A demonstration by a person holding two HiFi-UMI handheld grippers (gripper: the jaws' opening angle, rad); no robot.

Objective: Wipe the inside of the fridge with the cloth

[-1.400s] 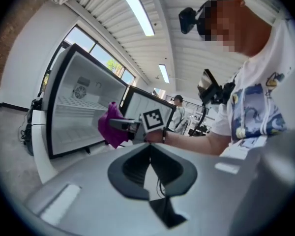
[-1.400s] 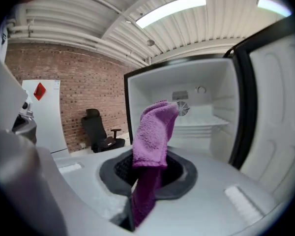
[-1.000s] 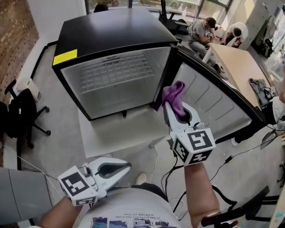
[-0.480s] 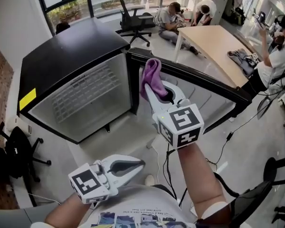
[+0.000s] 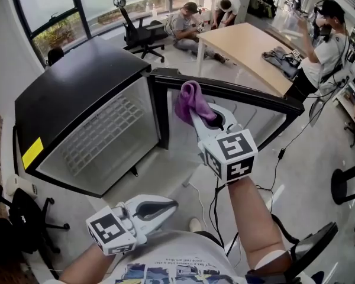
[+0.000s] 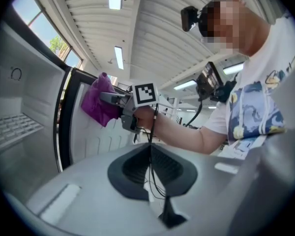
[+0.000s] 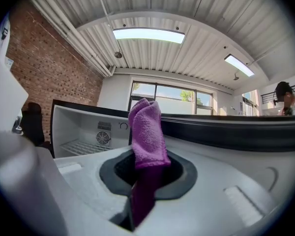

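Observation:
A black mini fridge (image 5: 77, 78) stands with its door (image 5: 242, 96) swung open to the right, showing a white inside and a wire shelf (image 5: 100, 136). My right gripper (image 5: 196, 112) is shut on a purple cloth (image 5: 188, 101), held up in front of the door's hinge edge, outside the cavity. In the right gripper view the cloth (image 7: 146, 129) sticks up between the jaws, with the fridge's inside (image 7: 83, 132) behind it. My left gripper (image 5: 174, 204) is shut and empty, low by my torso. From the left gripper view, the right gripper (image 6: 113, 98) and cloth (image 6: 99, 108) show beside the door.
A wooden table (image 5: 248, 46) stands behind the door, with people sitting and standing around it. Office chairs stand at the back (image 5: 139, 31) and lower left (image 5: 23, 218). Cables (image 5: 216, 197) trail over the floor by my feet. A pale mat (image 5: 157, 170) lies under the fridge front.
The head view has swung, so the fridge now sits further left and turned. The right gripper keeps the cloth raised by the door; the left gripper stays low and shut.

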